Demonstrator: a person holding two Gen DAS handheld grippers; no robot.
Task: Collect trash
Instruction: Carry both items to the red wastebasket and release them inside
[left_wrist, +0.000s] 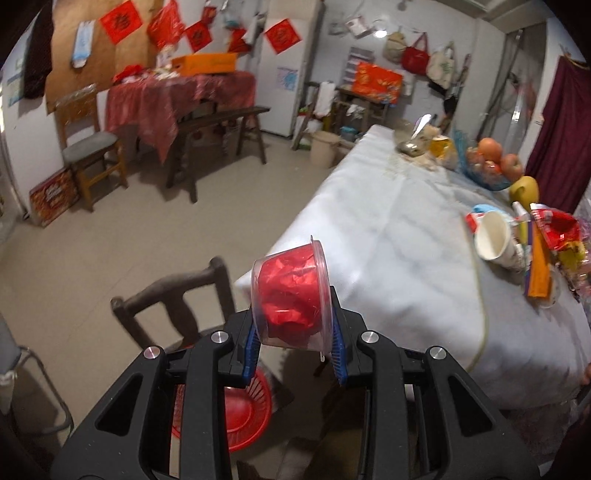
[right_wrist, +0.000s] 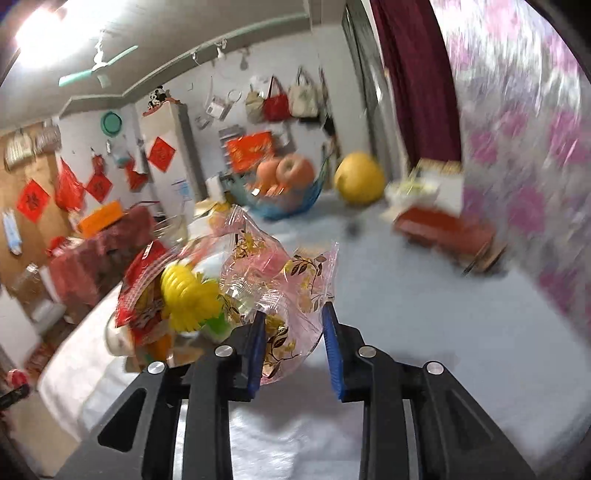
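Clear plastic, stuffed with crumpled red paper: the tub (left_wrist: 290, 295) sits pinched on its sides between the jaws of the left gripper (left_wrist: 295, 354), tilted with its mouth toward the right of the frame, out past the tabletop (left_wrist: 388, 229) edge and above the floor. Directly beneath, at the lower centre, a red slotted basket (left_wrist: 240, 413) lies on the floor; I cannot see anything in it. It looks like the bin, so the tub should be carried squarely over it and released low, mouth kept up so the paper stays inside.

In the right wrist view the right gripper (right_wrist: 293, 347) has its jaws drawn in on a pink translucent wrapper with gold leaf print (right_wrist: 280, 291), lifted clear of the tabletop; the wrapper fills only part of the gap, so the hold looks loose. A gentle carry would suit it.

The white paper cup (left_wrist: 493, 238) lies tipped and empty at the right. The blue fruit bowl (left_wrist: 487, 177) holds apples.
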